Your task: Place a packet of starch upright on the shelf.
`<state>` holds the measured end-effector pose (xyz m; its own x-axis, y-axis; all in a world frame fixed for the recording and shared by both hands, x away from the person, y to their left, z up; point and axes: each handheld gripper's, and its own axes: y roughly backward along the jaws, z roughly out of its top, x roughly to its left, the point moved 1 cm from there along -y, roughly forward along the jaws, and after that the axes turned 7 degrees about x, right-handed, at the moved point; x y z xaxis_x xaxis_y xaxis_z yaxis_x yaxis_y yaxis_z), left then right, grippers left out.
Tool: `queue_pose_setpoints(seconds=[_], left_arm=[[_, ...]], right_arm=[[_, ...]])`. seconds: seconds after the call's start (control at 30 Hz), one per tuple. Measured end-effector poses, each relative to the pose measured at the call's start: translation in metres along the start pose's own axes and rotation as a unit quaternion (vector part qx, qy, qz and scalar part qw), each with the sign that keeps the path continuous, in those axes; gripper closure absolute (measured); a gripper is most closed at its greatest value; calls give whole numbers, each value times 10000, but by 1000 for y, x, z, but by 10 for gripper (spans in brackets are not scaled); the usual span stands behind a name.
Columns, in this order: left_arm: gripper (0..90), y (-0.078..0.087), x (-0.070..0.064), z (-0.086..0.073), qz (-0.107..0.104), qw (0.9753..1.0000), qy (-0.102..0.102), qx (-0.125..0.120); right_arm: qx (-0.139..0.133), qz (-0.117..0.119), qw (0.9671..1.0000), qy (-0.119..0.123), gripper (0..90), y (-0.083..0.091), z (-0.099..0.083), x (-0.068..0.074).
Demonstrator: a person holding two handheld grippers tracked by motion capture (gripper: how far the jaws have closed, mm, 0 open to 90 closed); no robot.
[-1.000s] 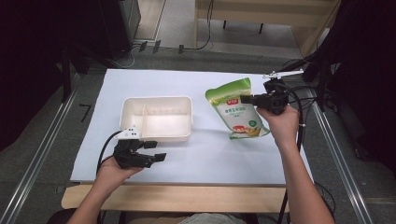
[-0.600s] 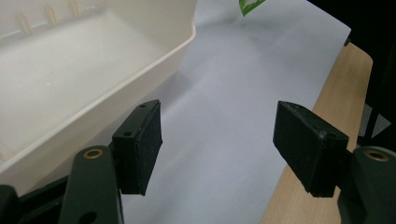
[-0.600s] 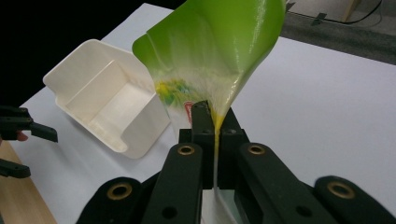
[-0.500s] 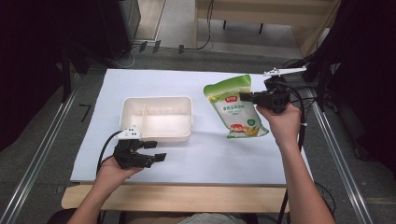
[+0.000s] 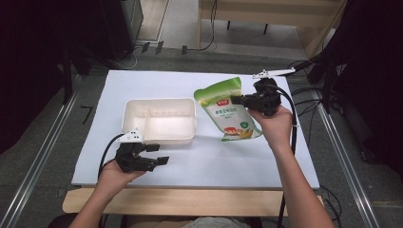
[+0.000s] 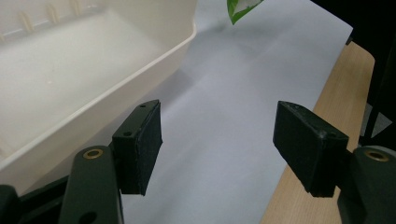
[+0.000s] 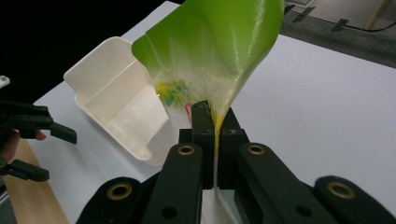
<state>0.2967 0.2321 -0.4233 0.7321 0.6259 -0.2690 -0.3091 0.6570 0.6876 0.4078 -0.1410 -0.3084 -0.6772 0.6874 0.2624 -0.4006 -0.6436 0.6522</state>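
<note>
Overhead, a white sheet covers the wooden surface (image 5: 190, 202), with grey floor and cables beyond. Since a second ago the green pouch (image 5: 227, 111) has barely shifted, right of the cream tray (image 5: 161, 137), its edge still pinched by the right tool (image 5: 236, 100). Left tool (image 5: 159, 154) stays wide, empty.

Jaws apart beside white tray (image 6: 70, 70).

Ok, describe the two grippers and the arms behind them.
Both are black. The left gripper has flat dark pads, brass-coloured rivets and a white plate on top; the right gripper has a grey plate. A black cable trails from each. No sleeves show on the forearms.
</note>
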Motion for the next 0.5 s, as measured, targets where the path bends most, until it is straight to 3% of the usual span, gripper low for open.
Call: queue_pose_setpoints(seconds=[0.23,0.5], left_arm=[[333,4,4,-2,84,9999,105,-45],[333,1,1,-2,39,10000,59,-28]], right_arm=[[-3,126,9997,195,900,-7,17,15],[-90,84,9990,429,900,-4,47,32]])
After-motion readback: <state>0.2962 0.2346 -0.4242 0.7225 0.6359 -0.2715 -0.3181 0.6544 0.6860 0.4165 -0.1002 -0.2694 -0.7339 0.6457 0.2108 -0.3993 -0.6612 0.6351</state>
